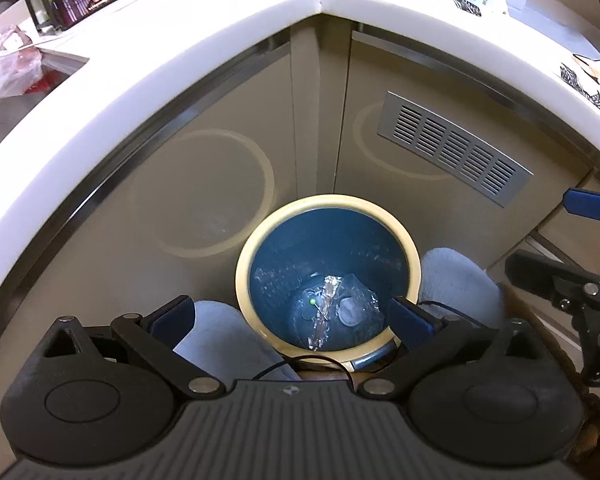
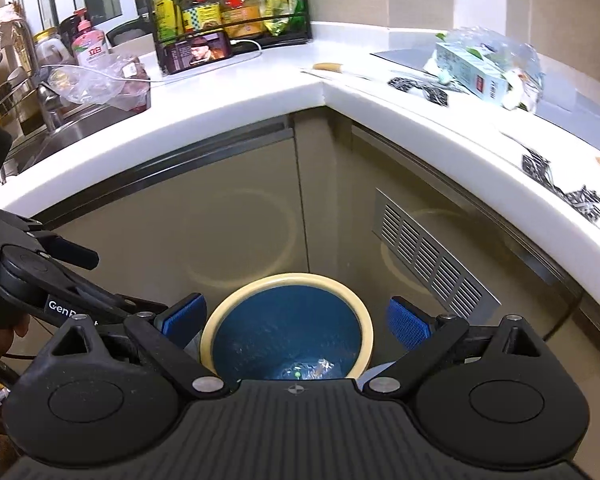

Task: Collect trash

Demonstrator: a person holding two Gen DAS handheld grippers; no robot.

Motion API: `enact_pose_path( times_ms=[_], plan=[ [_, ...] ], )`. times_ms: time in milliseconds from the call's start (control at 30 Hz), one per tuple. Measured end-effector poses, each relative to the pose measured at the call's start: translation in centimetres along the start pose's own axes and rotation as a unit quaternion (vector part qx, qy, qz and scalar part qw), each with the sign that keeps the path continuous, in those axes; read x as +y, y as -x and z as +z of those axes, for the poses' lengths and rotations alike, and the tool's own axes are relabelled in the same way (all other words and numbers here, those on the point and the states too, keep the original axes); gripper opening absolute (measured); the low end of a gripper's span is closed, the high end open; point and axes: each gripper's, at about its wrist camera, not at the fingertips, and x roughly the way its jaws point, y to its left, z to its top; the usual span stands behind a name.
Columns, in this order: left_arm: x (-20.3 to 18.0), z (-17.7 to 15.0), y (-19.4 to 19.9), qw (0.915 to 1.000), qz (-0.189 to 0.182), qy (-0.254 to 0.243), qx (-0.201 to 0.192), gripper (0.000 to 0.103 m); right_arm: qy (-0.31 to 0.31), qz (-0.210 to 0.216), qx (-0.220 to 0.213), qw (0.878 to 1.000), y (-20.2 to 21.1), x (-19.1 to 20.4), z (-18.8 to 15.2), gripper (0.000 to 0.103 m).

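A round bin (image 1: 328, 208) with a cream rim and blue liner stands on the floor in the cabinet corner. Crumpled clear plastic and foil trash (image 1: 332, 312) lies at its bottom. My left gripper (image 1: 290, 316) hangs open straight above the bin, nothing between its blue pads. In the right wrist view the same bin (image 2: 286, 284) sits under my right gripper (image 2: 296, 320), also open and empty. More trash lies on the counter at the right: a clear bag with a carton (image 2: 486, 68) and black-and-white wrappers (image 2: 540, 168). The right gripper's fingers (image 1: 588, 204) show at the left view's right edge.
A white L-shaped counter (image 2: 236, 108) wraps above the bin. On it stand a bottle rack (image 2: 228, 4), a phone (image 2: 198, 52) playing video, and a plastic bag (image 2: 100, 88) by the sink. A metal vent (image 1: 454, 148) is set in the right cabinet door. Light blue slippers (image 1: 460, 280) flank the bin.
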Motion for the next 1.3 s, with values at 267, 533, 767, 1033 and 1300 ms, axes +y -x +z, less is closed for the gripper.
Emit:
enact_pose_path(
  times_ms=[267,533,767,1033,1300],
  plan=[
    [0.3,0.2,-0.8,0.9998,-0.007,0.008,0.014,0.103,0.014,-0.001,0.011,1.0,-0.4,0.2,-0.1,0.097],
    [-0.7,0.5,-1.0,0.9996,-0.008,-0.022,0.017,0.103,-0.025,-0.008,0.006,1.0,0.0,-1.2,-0.4,0.097],
    [-0.3,0.2,-0.8,0.9999,-0.001,-0.006,0.014,0.103,-0.012,0.003,0.007,1.0,-0.6,-0.9,-0.1,0.097],
    [0.3,1.0,-1.0,0.9998,0.011,0.008,0.014,0.103,-0.006,0.021,0.011,1.0,-1.7,-0.8,0.9,0.097],
    [-1.0,4.2,-0.4,0.9998,0.006,-0.01,-0.013,0.103,-0.014,0.033,-0.02,0.999,-0.5,-1.9,2.2,0.097]
  ],
)
